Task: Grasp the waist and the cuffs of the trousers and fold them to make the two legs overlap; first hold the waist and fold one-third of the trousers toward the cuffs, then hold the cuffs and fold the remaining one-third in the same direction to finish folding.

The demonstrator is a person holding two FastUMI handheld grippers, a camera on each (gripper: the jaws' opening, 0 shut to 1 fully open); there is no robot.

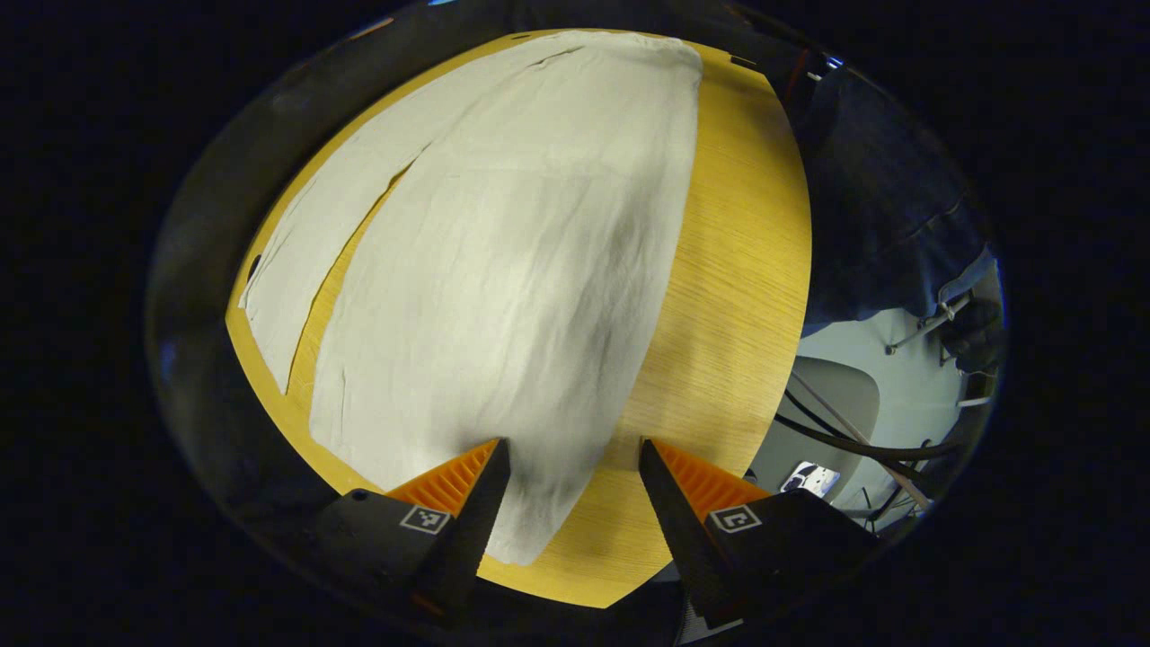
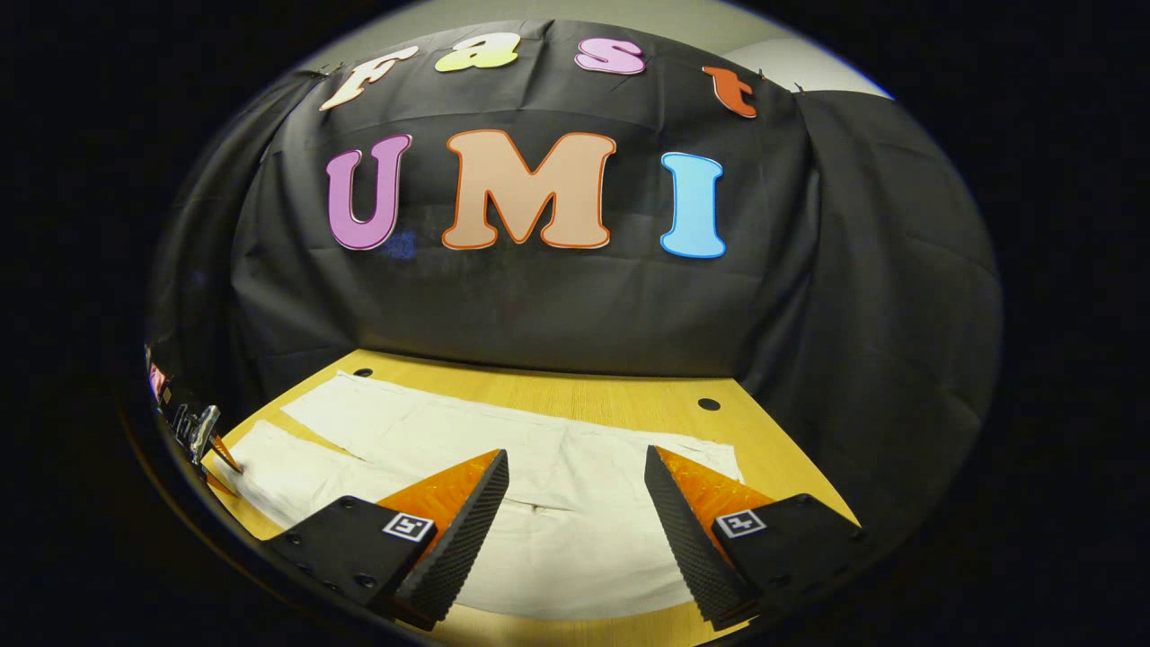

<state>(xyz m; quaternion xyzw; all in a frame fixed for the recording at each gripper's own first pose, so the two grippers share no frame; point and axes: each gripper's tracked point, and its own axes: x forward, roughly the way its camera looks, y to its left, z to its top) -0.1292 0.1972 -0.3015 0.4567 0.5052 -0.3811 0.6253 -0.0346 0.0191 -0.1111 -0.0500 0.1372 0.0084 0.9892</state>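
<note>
Cream trousers (image 1: 503,270) lie flat on the yellow wooden table (image 1: 737,270), their two legs spread with a narrow wedge of table between them. The near leg's cuff end runs down between the fingers of my left gripper (image 1: 573,485), which is open just above it. In the right gripper view the trousers (image 2: 575,539) stretch across the table (image 2: 584,395), waist end to the right and legs running left. My right gripper (image 2: 575,508) hovers open over the waist part, with nothing held.
A person's dark clothing (image 1: 880,198) stands by the table's right side, with a grey chair (image 1: 827,395) and cables on the floor below. The table edge lies near both grippers. Small holes (image 2: 709,404) dot the tabletop near the black cloth wall.
</note>
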